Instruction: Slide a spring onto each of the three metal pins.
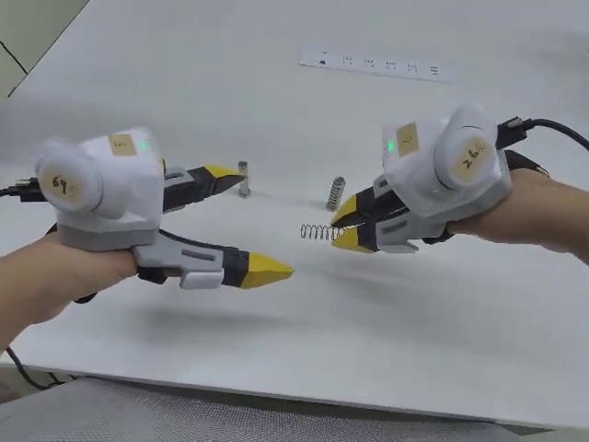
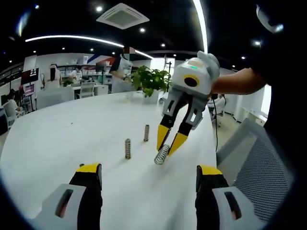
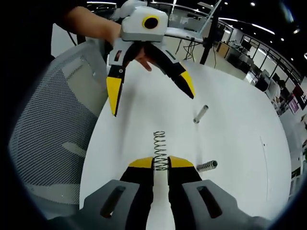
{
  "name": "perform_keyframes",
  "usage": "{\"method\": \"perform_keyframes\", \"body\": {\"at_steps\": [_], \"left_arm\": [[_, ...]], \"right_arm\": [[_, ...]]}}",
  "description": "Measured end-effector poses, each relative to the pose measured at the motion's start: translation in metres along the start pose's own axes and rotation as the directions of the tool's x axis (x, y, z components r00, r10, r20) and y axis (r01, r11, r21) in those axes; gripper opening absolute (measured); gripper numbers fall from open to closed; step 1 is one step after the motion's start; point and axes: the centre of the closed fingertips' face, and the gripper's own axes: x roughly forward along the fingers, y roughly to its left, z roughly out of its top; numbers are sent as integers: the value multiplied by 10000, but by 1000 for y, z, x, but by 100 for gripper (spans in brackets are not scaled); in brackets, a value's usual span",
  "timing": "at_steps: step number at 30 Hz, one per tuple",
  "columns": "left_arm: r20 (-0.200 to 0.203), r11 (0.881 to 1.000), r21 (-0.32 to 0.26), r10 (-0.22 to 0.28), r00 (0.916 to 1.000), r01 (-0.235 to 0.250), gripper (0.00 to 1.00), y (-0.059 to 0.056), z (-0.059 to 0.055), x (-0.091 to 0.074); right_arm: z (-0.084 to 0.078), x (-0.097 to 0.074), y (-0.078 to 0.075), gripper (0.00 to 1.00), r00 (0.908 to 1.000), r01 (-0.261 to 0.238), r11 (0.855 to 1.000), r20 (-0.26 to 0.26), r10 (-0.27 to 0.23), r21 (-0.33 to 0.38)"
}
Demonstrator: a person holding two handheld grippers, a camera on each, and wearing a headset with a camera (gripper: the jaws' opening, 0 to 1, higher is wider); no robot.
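Observation:
My right gripper (image 1: 346, 226) is shut on one end of a loose wire spring (image 1: 319, 232), which sticks out level to the left just above the white table (image 1: 414, 304). In the right gripper view the spring (image 3: 159, 146) runs forward from between the closed jaws of that gripper (image 3: 160, 164). Behind it stands a short metal pin wearing a spring (image 1: 336, 193). A second pin (image 1: 243, 179), further left, looks bare. My left gripper (image 1: 250, 221) is open with nothing in it, its upper tip near the second pin. The left gripper view shows the right gripper (image 2: 169, 142) holding the spring (image 2: 161, 154).
A white power strip (image 1: 377, 64) lies at the far side of the table. A grey mesh chair (image 3: 53, 139) stands by the table's near edge. Both pins (image 2: 127, 148) (image 2: 146, 132) stand close together mid-table, with bare tabletop around them.

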Motion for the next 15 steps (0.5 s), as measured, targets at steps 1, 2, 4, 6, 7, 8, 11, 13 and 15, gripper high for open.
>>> {"method": "perform_keyframes", "body": {"at_steps": [1, 2, 4, 6, 7, 8, 11, 13, 15], "left_arm": [[9, 9999, 27, -143, 9999, 143, 72, -2, 1, 3], [40, 9996, 20, -298, 9995, 298, 70, -5, 2, 5], [235, 9979, -172, -614, 9978, 618, 65, -10, 6, 10], [203, 9974, -69, -719, 9972, 721, 58, -12, 6, 14], [129, 9968, -58, -796, 9967, 797, 55, -13, 4, 16], [28, 9958, -62, -909, 9959, 909, 51, -15, 3, 18], [-84, 9942, 3, -1078, 9941, 1078, 39, -18, 1, 22], [-103, 9932, 94, -1158, 9932, 1159, 33, -21, 2, 25], [-80, 9924, 119, -1226, 9924, 1227, 30, -22, 3, 28]], "right_arm": [[1, 0, 1, 8, 10000, 3, 10000, 14, -3, -8], [1, 0, 1, 8, 10000, 19, 10000, 33, -19, -24], [2, -1, 2, 8, 10000, 42, 10000, 74, -42, -29], [3, -3, 3, 8, 9999, 59, 10000, 124, -59, -2], [3, -3, 3, 8, 9999, 65, 10000, 137, -65, 30], [3, -4, 3, 8, 9999, 79, 10000, 143, -79, 45], [4, -7, 2, 8, 9997, 129, 9998, 198, -131, 126], [5, -8, 1, 8, 9996, 155, 9998, 244, -159, 155], [7, -9, 2, 8, 9995, 150, 9997, 271, -155, 172]]}}
